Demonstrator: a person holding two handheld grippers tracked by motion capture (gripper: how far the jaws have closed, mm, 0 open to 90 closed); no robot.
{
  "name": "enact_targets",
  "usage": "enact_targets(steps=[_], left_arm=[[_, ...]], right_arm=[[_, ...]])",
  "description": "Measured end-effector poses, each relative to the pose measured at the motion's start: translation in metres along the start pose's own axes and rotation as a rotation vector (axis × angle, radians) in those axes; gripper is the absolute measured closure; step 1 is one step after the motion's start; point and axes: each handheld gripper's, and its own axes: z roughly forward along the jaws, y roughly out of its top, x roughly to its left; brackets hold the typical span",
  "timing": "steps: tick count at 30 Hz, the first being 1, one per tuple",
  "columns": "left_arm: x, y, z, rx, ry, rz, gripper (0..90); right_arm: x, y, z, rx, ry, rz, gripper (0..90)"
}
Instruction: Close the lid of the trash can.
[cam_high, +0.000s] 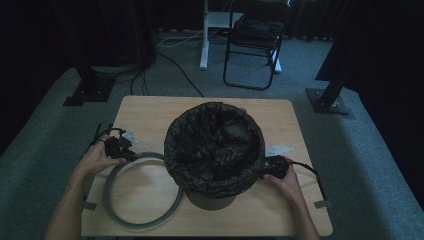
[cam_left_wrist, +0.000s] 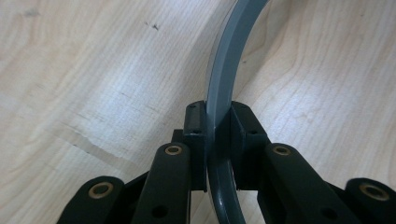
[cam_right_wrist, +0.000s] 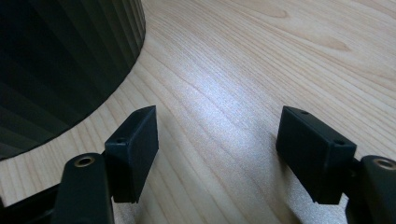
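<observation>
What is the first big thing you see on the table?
A big bin lined with a crinkly black bag stands in the middle of the wooden table. Beside it lies a grey ring, which the left gripper pinches by its rim.

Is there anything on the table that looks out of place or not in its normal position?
Yes. The grey ring lies on the table beside the bin, not on its bag-lined rim. The left gripper clamps it.
</observation>
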Motion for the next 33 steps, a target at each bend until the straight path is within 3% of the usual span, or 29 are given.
enact_targets(steps=[5, 19, 33], left_arm=[[-0.001, 0.002, -0.012, 0.001, 0.010, 0.017, 78.9], [0.004, -0.009, -0.054, -0.059, 0.044, 0.000, 78.8], [0.005, -0.001, -0.093, -0.122, 0.083, 0.013, 78.8]], right_arm=[[0.000, 0.000, 0.000, 0.000, -0.001, 0.001, 29.1], [0.000, 0.000, 0.000, -0.001, -0.001, 0.003, 29.1], [0.000, 0.000, 0.000, -0.001, -0.001, 0.005, 29.1]])
